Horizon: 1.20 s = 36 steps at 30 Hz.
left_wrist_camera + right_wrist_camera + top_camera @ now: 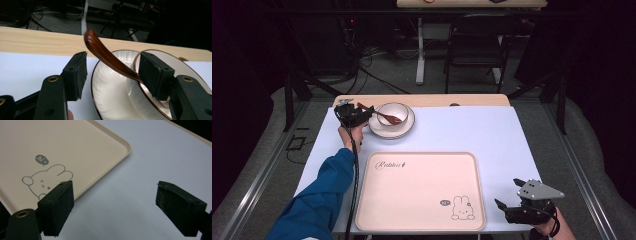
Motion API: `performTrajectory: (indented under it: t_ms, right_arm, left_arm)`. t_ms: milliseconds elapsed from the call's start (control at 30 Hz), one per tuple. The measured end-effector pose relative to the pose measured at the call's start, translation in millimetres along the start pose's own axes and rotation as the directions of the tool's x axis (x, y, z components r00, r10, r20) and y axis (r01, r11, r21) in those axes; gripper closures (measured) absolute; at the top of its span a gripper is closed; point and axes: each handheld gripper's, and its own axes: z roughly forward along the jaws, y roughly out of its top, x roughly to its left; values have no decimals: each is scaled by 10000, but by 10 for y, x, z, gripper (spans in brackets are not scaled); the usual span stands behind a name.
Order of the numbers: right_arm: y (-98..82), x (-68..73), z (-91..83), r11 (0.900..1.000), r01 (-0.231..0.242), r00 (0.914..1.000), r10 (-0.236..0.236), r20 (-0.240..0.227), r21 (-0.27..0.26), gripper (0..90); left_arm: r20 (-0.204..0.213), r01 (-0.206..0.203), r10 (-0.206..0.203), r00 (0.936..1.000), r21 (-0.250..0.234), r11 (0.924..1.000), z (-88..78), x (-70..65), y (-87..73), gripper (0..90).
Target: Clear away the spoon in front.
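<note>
**Spoon between the left jaws, not gripped**

Spoon (pixel 384 116), brown and glossy, lies with its bowl end inside the white bowl (pixel 393 113) and its handle slanting up and out over the rim toward the left gripper (pixel 362 112). The bowl stands on a white saucer (pixel 407 129) with a thin brown edge, at the far left of the pale blue table (pixel 492 135), just before a strip of bare wood along the far side.

In the left gripper view the handle (pixel 105 53) rises between the two black pads. The right pad (pixel 152 72) stands against the lower part of the handle, where the handle passes out of sight behind it; the left pad (pixel 76 73) is clear of it, with open space between. The jaws are about half open, and no squeeze on the spoon is visible. Whether the right pad truly touches the handle I cannot tell.

The right gripper (pixel 511 209) sits low at the near right corner of the table, just beside the right edge of the beige tray (pixel 422 220). Its jaws gape wide with nothing between them, only bare table below. In the right gripper view the tray corner (pixel 126 146) with the rabbit drawing (pixel 46 181) lies to the left of the jaws.

The tray lies near the person, well apart from the bowl.
</note>
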Motion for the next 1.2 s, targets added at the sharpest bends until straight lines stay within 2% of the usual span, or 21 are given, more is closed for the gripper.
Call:
performTrajectory:
  t_ms: [33,133,267,400,700,1200]
  right_arm:
    - [0,0,-1,10000,-11,10000,11,1,5,143]
    - [2,-1,2,10000,-1,10000,1,-7,23,143]
    - [2,-2,3,10000,4,10000,-4,-5,27,143]
    - [0,-1,2,10000,-10,10000,10,-3,9,143]
    - [2,0,1,10000,6,10000,-6,2,7,143]
    - [1,3,-3,10000,-6,10000,6,32,-13,143]
  left_arm:
    - [28,83,-83,10000,-17,10000,16,12,5,404]
    - [58,-4,4,10000,-138,9999,34,23,4,438]
    - [230,-20,25,9997,-223,9997,42,18,-4,534]
    - [213,-104,109,9997,-263,9996,47,-7,-6,609]
    - [298,15,-3,9996,-380,9993,20,-13,-4,652]
    - [673,-91,138,9976,-697,9975,-77,-89,46,721]
